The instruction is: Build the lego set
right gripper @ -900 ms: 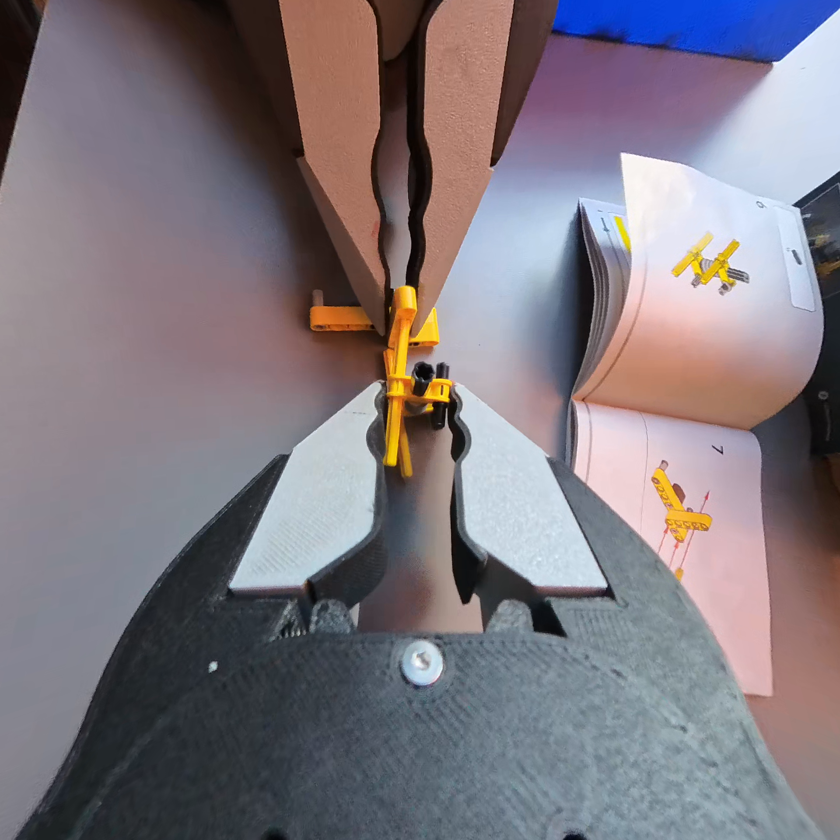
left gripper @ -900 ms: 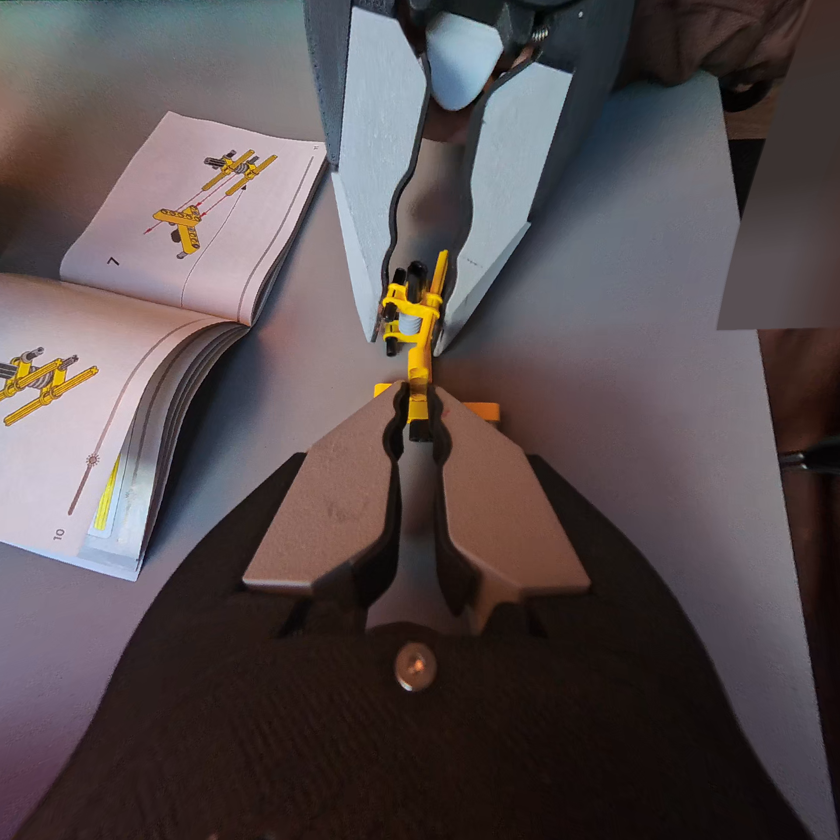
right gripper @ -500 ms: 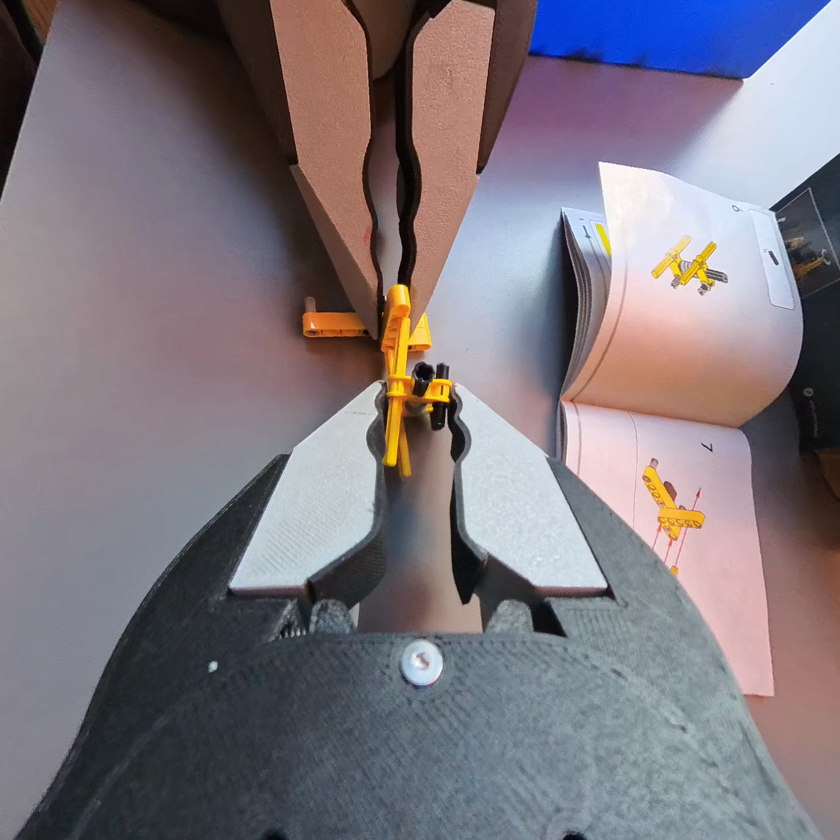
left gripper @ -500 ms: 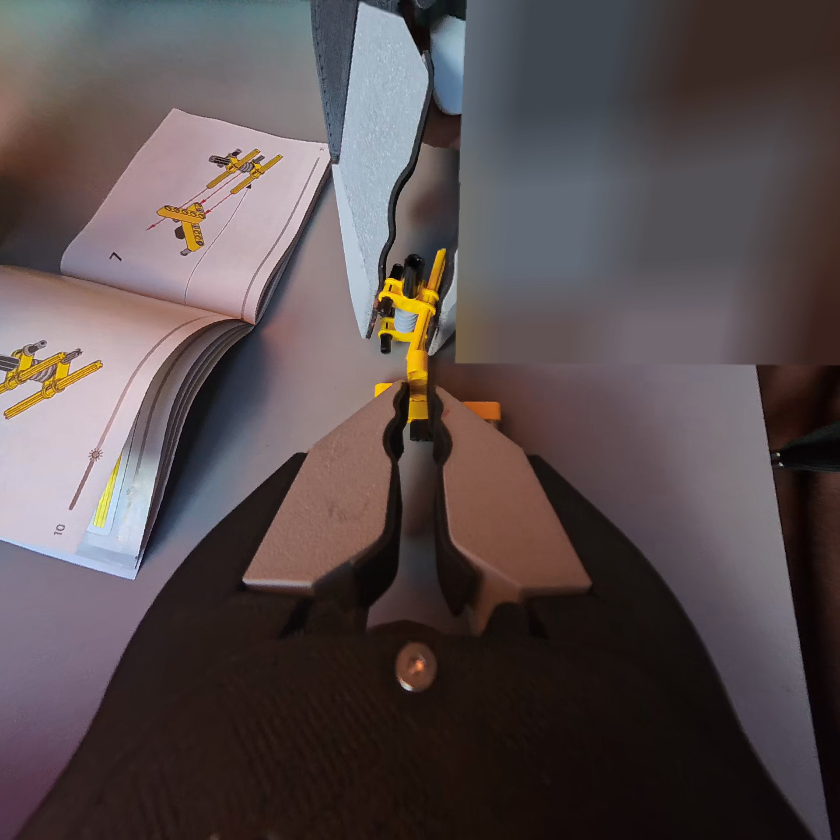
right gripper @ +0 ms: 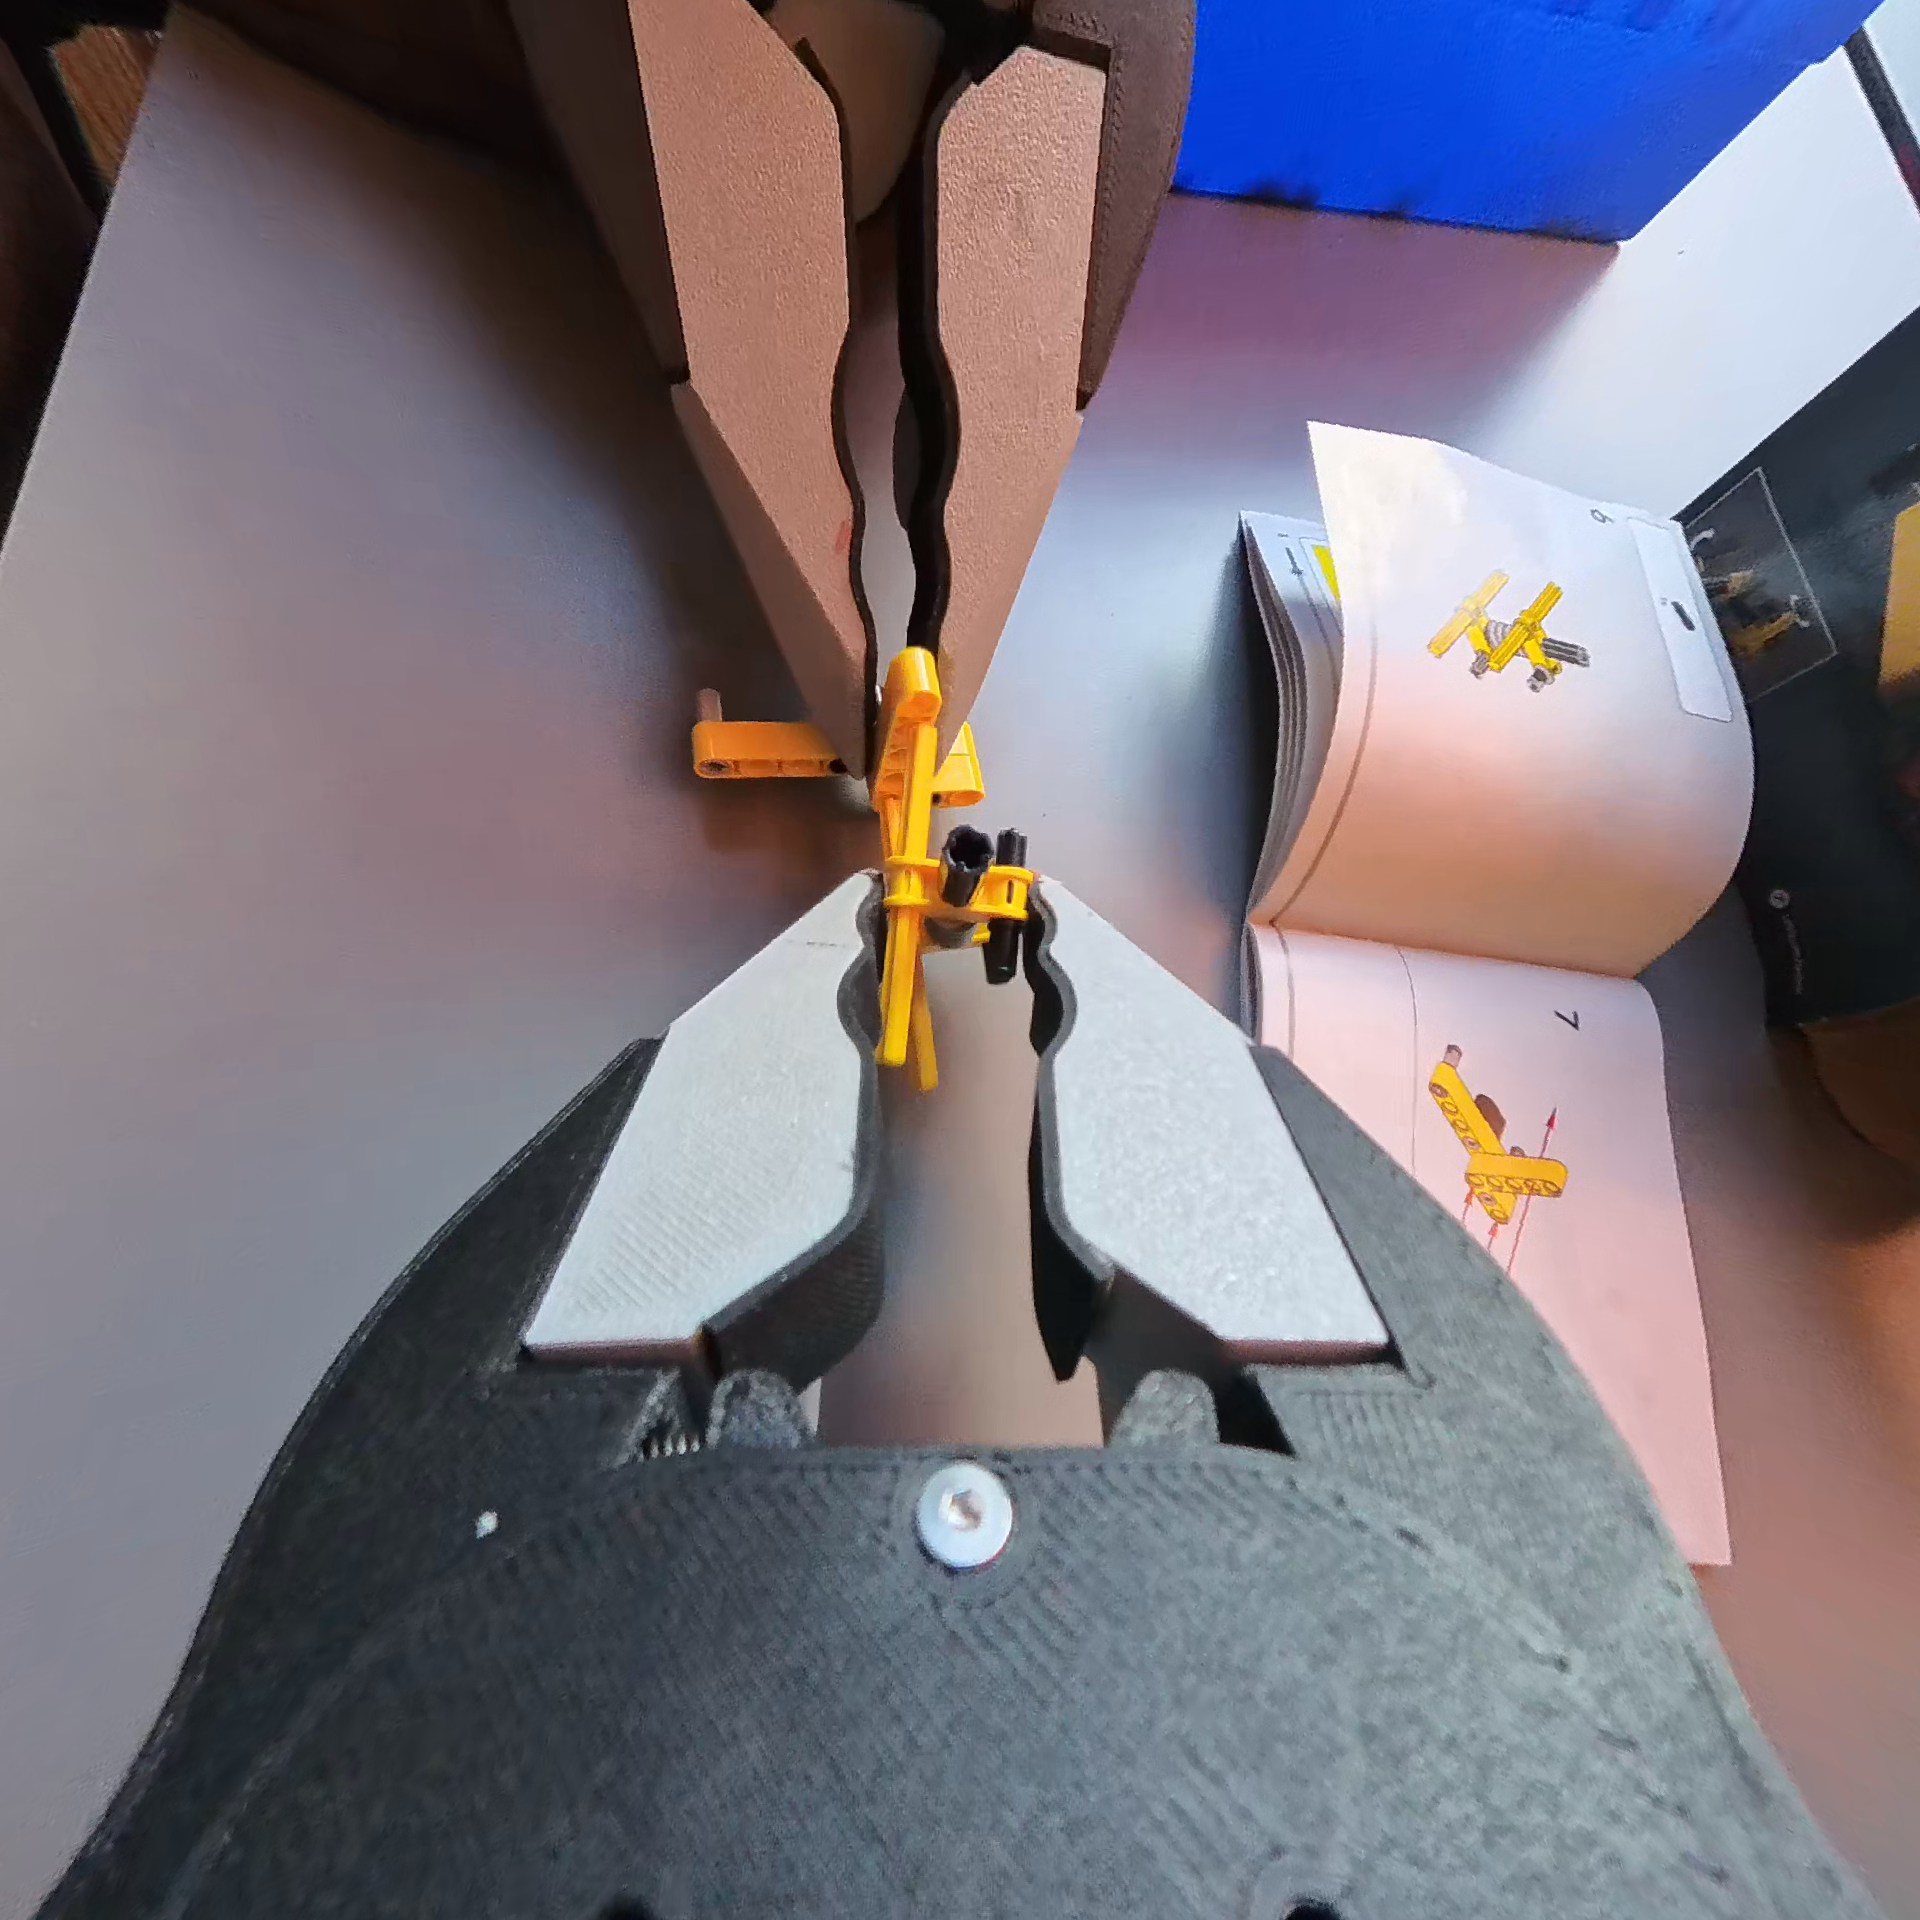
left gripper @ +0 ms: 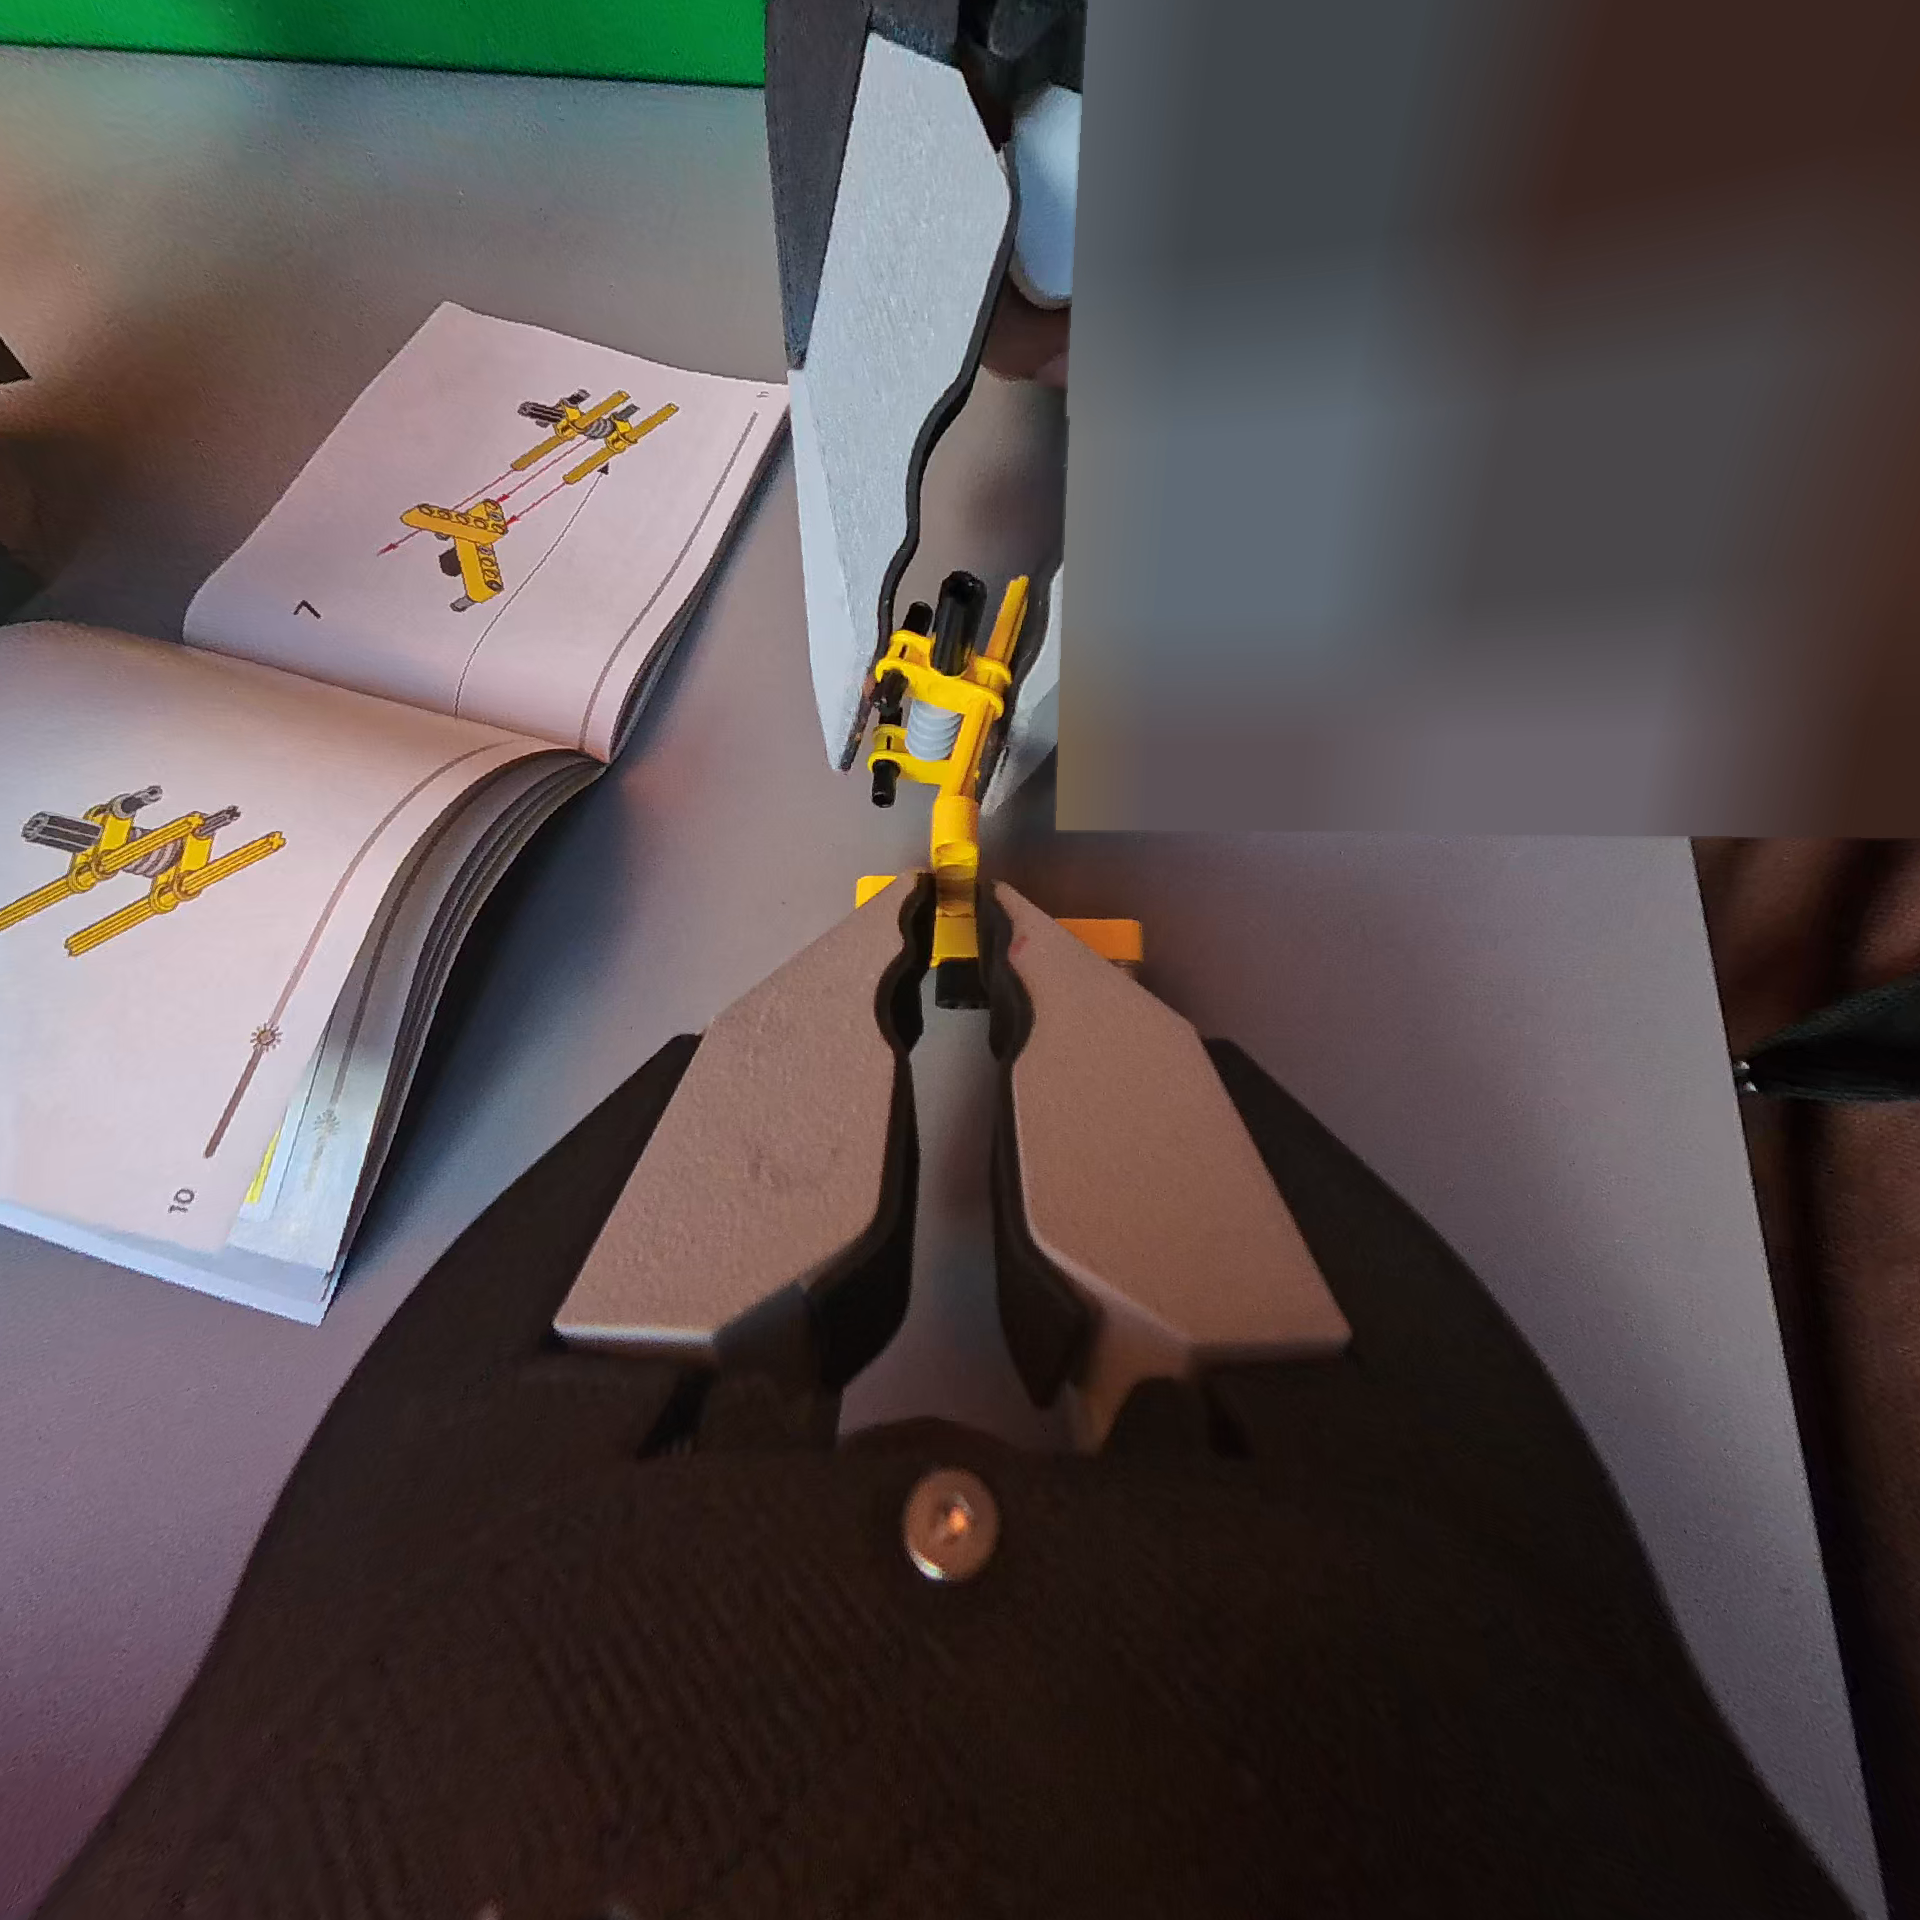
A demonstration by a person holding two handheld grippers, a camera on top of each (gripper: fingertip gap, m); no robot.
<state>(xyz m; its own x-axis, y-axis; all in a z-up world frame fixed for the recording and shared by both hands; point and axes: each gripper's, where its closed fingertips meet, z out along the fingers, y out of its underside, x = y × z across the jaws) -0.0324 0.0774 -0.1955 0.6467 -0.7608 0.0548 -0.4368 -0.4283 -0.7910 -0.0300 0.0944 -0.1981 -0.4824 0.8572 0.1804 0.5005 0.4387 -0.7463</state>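
My left gripper (left gripper: 951, 902) is shut on a short yellow beam (left gripper: 956, 873) with a black pin at its near end. A yellow cross beam (right gripper: 764, 752) shows on both sides of its fingertips, low over the grey table (right gripper: 312, 623). I cannot tell if the two are joined. My right gripper (right gripper: 951, 902) faces it tip to tip, shut on a yellow axle assembly (right gripper: 961, 888) with black pins and a grey worm gear (left gripper: 930, 727). One long yellow axle (right gripper: 902, 987) meets the held beam. The left gripper also shows in the right wrist view (right gripper: 914, 717).
An open instruction booklet (left gripper: 312, 831) lies on the table beside the grippers; it also shows in the right wrist view (right gripper: 1507, 810). A blue object (right gripper: 1507, 104) stands at the table's far end, and a dark box (right gripper: 1849, 779) beyond the booklet. The table edge (left gripper: 1704, 935) runs close by. My left and right fingertips are right by each other.
Both grippers stay shut and tip to tip with the yellow parts joined between them. The pair has shifted slightly over the table; the booklet sits a little differently in both views.
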